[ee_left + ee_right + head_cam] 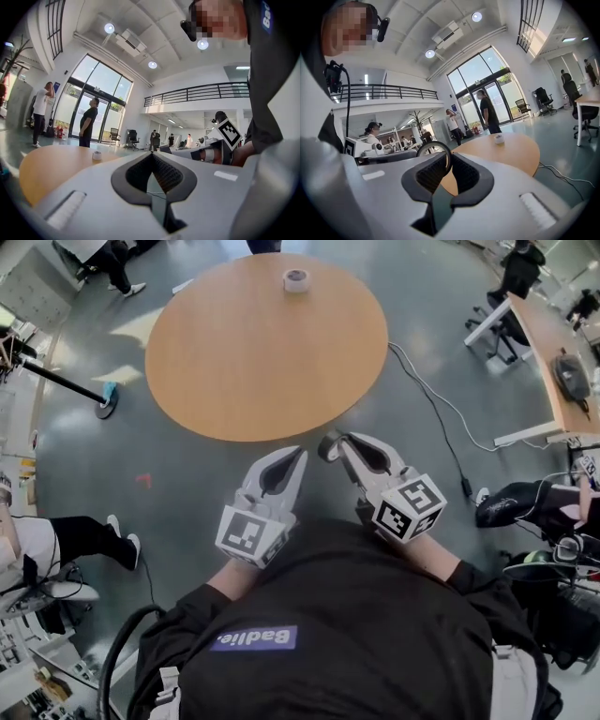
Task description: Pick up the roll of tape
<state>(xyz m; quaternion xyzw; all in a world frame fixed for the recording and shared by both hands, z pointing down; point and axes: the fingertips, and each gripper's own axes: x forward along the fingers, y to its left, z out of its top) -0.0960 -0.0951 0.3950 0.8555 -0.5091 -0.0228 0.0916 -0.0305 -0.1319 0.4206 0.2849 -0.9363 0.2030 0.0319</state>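
The roll of tape (296, 279) is seen at the 12 o'clock edge of the round counter (262, 352). Beyond its 6 o'clock edge, the left tongs (298, 456) are clenched on nothing; a dark ring (433, 142) is grasped by the right tongs (336, 442).

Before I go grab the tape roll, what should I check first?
1. The roll of tape is in sight, on the far side of the table: ok.
2. The left tongs are empty: ok.
3. The left tongs are open: not ok, tips together.
4. The right tongs are free: not ok, shut on a dark ring.
5. The tape is within reach: not ok, both tongs are short of the table's near edge.
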